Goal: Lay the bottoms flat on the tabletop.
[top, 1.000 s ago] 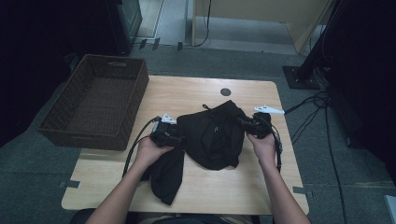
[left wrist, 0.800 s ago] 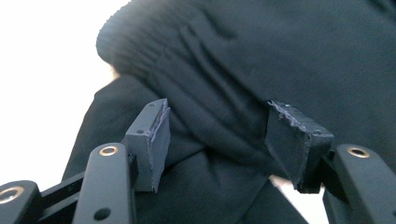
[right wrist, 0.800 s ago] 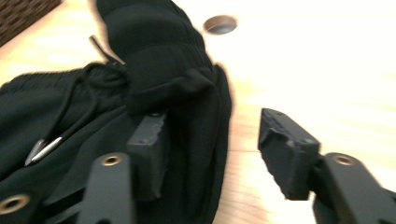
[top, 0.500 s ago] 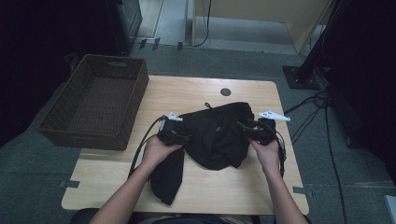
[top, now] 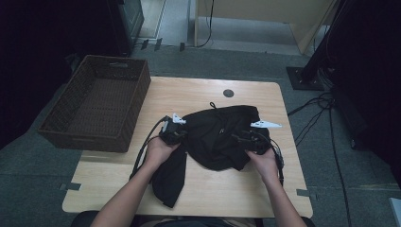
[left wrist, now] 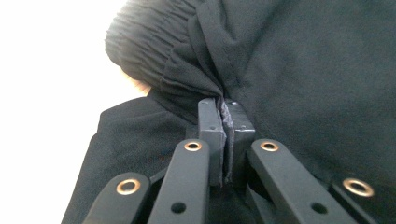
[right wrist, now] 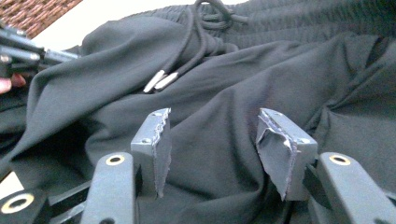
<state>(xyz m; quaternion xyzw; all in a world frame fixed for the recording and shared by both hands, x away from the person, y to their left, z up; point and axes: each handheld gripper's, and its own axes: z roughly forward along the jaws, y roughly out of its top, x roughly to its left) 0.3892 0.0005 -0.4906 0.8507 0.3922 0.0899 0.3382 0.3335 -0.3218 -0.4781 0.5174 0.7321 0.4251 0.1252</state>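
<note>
The black trousers (top: 215, 139) lie bunched on the near middle of the wooden table (top: 208, 189), with 1 leg trailing toward the person's edge and the elastic waistband with its drawstring (right wrist: 196, 44) turned to the far side. The left gripper (top: 174, 135) has just been closing, and in its own view the 2 jaws are pressed together on a gathered fold of cloth right beside the ribbed waistband (left wrist: 140, 51); this looks like a hold meant to pin or lift that side of the garment while the other hand works. The right gripper (top: 248, 139) sits at the opposite edge of the pile with its jaws about half apart, straddling a ridge of fabric without the pads (right wrist: 156, 137) pressing on it, so it grips nothing as yet; it seems to be picking a spot to pinch so that the cloth can be spread or folded between the 2 hands. The loose folds and the drawstring's metal tips (right wrist: 159, 80) could snag or be caught by mistake. Farther off, to the left, an empty wicker basket (top: 97, 106) stands partly over the table's edge, probably where the trousers will go; a small dark round mark (top: 228, 93) lies near the table's far edge, well apart from everything.
</note>
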